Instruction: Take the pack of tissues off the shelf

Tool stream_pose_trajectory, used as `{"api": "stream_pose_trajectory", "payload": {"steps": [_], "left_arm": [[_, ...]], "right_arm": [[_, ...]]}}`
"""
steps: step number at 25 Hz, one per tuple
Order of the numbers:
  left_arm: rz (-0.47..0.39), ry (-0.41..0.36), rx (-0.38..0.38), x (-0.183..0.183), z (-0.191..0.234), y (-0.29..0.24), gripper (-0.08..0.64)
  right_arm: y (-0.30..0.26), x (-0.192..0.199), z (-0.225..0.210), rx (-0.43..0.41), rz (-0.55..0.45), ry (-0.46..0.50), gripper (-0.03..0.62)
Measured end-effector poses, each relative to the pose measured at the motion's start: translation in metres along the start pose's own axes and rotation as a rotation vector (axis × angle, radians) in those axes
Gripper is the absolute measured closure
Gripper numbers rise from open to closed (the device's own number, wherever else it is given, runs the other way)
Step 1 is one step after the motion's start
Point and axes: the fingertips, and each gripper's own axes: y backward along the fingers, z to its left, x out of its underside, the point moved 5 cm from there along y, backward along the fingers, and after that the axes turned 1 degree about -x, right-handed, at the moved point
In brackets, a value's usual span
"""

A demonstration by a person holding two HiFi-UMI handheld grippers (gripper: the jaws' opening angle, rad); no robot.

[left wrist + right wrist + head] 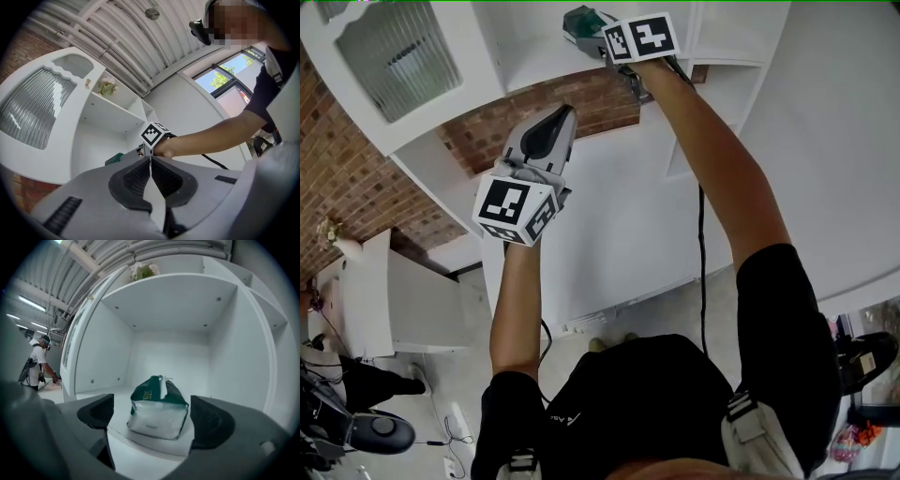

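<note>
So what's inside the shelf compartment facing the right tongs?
A pack of tissues stands near the front edge of the compartment. The floor directly behind it is covered by the pack.

The 2 arms are raised. The right gripper [584, 21], at the end of the outstretched right arm [722, 178], has its jaws wide apart (pads pressing on nothing). The left gripper [555, 127], lower on the left arm [514, 309], has its jaws together.
</note>
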Motion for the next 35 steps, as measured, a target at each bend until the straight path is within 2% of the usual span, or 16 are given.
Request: {"api": "stream_pose_trajectory", "payload": {"steps": [5,11,15,18,20,23,25,29,35], "left_arm": [[-0.003,-0.003,-0.001,0.001,0.016,0.007,0.551],[-0.004,-0.002,0.0,0.006,0.031,0.009,0.551],[-0.002,-0.001,0.006,0.011,0.036,0.009,0.551],[0.0,0.004,0.011,0.014,0.037,0.009,0.551],[0.002,0.008,0.014,0.015,0.038,0.009,0.551],[0.005,0.011,0.021,0.017,0.038,0.009,0.551],[0.009,0.011,0.024,0.019,0.038,0.009,0.551],[0.011,0.008,0.027,0.019,0.039,0.01,0.551],[0.002,0.002,0.035,0.012,0.034,0.007,0.551]], "right_arm": [[-0.022,-0.004,-0.011,0.035,0.066,0.025,0.09],[-0.044,0.001,-0.012,0.013,0.146,0.012,0.089],[-0.054,0.008,-0.014,0.051,0.186,0.021,0.091],[-0.055,0.009,-0.013,0.077,0.202,0.044,0.103],[-0.055,0.008,-0.012,0.083,0.205,0.064,0.136],[-0.051,0.006,-0.01,0.087,0.186,0.082,0.22],[-0.048,0.005,-0.009,0.09,0.167,0.086,0.252],[-0.039,0.004,-0.006,0.096,0.11,0.079,0.276],[-0.004,0.004,-0.004,0.088,-0.04,0.059,0.282]]}}
